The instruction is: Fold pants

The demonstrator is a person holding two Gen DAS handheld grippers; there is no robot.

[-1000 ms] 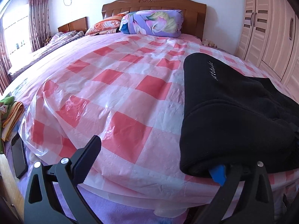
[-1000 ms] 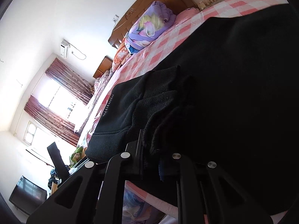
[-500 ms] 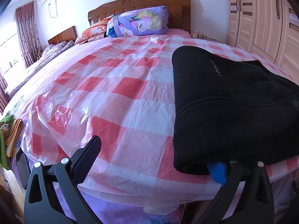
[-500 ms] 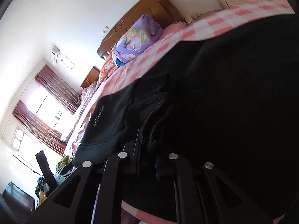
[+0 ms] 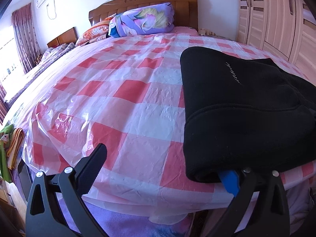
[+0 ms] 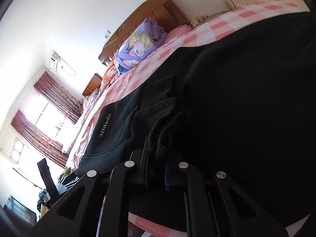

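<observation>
Checked bed (image 5: 126,102), pillows (image 5: 142,20) at headboard; folded pants (image 5: 246,108) at foot edge, fold headward; left claw (image 5: 165,165) wide, right claw (image 6: 156,158) pinching pants.

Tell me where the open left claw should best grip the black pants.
Probably the thick folded edge of the black pants at the near bed side, approached from the foot. That rounded fold overhangs slightly, and the left claw already has one finger under it.

You've got strong daylight from the window (image 6: 47,118) at left, totally blown out. Glare streaks the plastic sheet (image 5: 79,108). Your black pants (image 6: 246,98) read as near-featureless dark. Heavy fisheye bending and black vignette at the corners.
</observation>
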